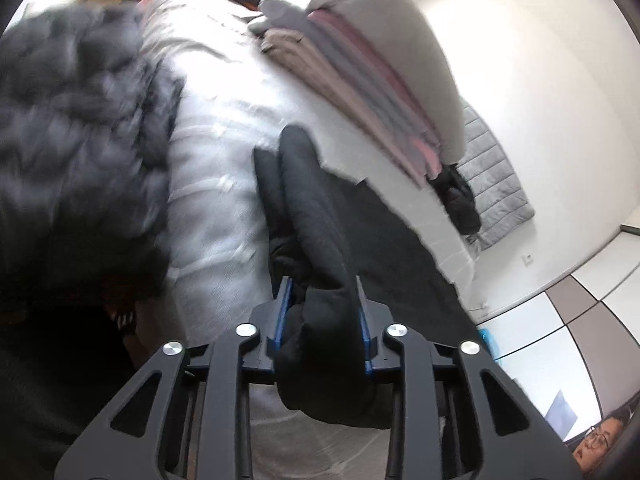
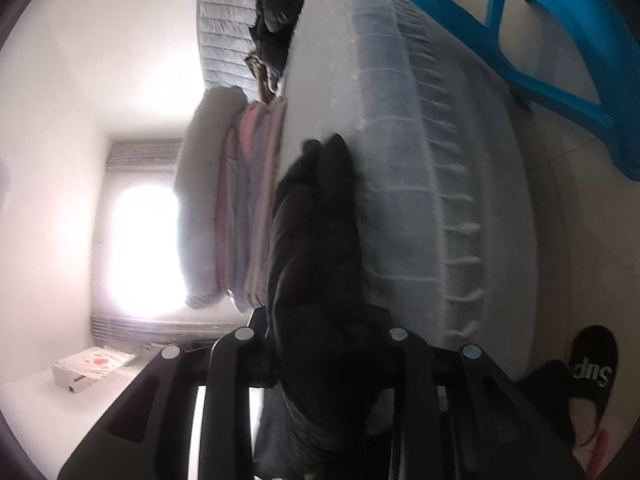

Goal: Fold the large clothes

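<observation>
Item: black garment (image 1: 316, 208), soft matte knit, thick and bunched into rolls. It lies at the near edge of the mattress (image 1: 216, 184), a white quilted one with ribbed sides. Left gripper (image 1: 323, 312) clenches a fat fold; the right gripper (image 2: 320, 344) grasps another, likely to lift for folding. Folded stack (image 1: 360, 80), pink, grey and beige, sits at the far edge.
</observation>
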The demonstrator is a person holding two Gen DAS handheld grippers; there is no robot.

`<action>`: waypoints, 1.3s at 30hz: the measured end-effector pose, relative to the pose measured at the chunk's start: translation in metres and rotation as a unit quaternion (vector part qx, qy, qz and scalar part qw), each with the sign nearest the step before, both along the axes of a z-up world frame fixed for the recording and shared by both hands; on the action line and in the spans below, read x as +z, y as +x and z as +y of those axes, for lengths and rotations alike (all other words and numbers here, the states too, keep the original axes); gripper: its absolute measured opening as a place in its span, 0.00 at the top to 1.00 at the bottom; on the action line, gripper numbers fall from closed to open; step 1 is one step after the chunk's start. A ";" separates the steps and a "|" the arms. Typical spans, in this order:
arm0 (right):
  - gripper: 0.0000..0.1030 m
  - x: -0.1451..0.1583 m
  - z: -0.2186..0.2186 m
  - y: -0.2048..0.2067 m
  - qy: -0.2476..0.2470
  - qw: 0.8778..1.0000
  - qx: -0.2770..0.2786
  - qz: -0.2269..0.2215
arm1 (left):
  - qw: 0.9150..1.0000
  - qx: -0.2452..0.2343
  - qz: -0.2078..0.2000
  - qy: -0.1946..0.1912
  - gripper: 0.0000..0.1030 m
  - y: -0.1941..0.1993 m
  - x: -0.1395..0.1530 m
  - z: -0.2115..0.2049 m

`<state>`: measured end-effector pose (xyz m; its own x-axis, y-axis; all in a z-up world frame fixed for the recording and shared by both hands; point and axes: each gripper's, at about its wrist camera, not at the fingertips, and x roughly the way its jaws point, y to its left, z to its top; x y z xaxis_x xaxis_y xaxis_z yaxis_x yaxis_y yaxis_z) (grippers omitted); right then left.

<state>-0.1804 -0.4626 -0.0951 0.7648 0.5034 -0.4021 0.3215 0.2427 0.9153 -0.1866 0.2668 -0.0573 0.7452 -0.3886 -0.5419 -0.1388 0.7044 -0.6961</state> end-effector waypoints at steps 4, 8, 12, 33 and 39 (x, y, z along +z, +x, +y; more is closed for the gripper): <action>0.62 0.018 0.016 0.004 -0.068 0.994 0.086 0.025 | 0.998 0.016 -0.053 0.017 0.93 0.012 0.049 0.022; 0.52 0.025 -0.005 -0.015 -0.103 0.992 0.058 0.050 | 0.995 0.046 -0.075 0.038 1.00 0.007 0.080 0.054; 0.48 0.039 -0.031 -0.042 -0.151 0.986 -0.024 0.061 | 0.999 0.028 -0.003 0.034 0.80 0.003 0.060 0.059; 0.39 0.060 0.308 0.115 -0.495 0.794 0.352 -0.029 | 0.986 0.058 0.105 -0.117 0.15 0.011 -0.083 0.016; 0.38 0.087 0.306 0.111 -0.505 0.802 0.313 -0.061 | 0.992 0.029 0.072 -0.098 0.62 0.017 -0.073 0.008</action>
<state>-0.0692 -0.1568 -0.0078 0.5540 0.2679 -0.7882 -0.2297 0.9593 0.1646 -0.1693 0.2752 -0.1304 0.6892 -0.4567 -0.5625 -0.2832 0.5448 -0.7893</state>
